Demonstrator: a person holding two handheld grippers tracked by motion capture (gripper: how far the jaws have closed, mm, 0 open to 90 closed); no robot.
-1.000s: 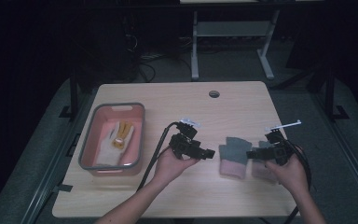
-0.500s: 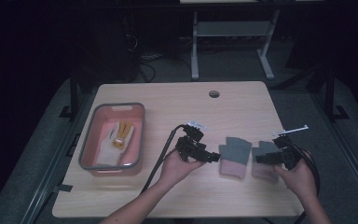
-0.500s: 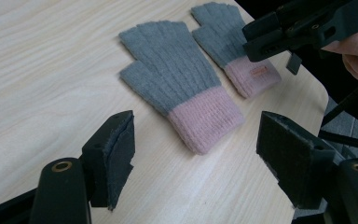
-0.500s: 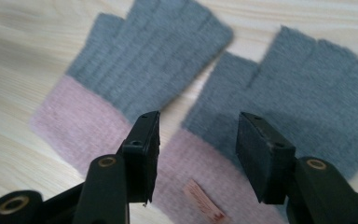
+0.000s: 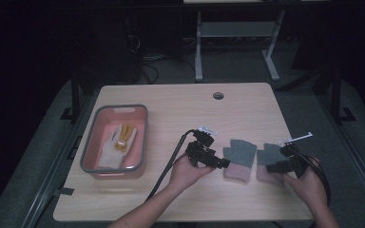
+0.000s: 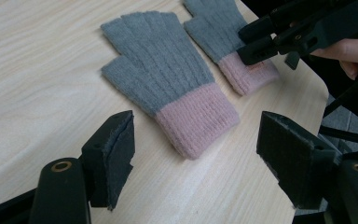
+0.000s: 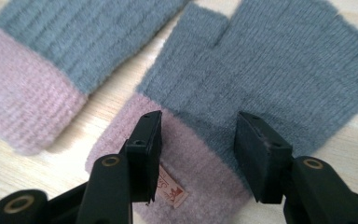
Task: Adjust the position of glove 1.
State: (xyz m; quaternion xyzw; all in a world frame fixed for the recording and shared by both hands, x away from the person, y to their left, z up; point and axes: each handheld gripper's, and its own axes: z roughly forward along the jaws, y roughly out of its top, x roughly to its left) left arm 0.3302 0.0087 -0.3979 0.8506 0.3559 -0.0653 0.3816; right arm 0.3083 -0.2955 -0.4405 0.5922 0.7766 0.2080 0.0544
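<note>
We hold a tool in each hand, both forearms reaching in from the near edge. Our left hand (image 5: pixel 185 172) grips the left tool (image 5: pixel 222 163) at the middle of the scene, its jaws standing wide apart and aimed to the right. Our right hand (image 5: pixel 309 183) holds the right tool (image 5: pixel 270 167) at the near right, pointed left toward the other, its jaws parted more narrowly and tipped low.
</note>
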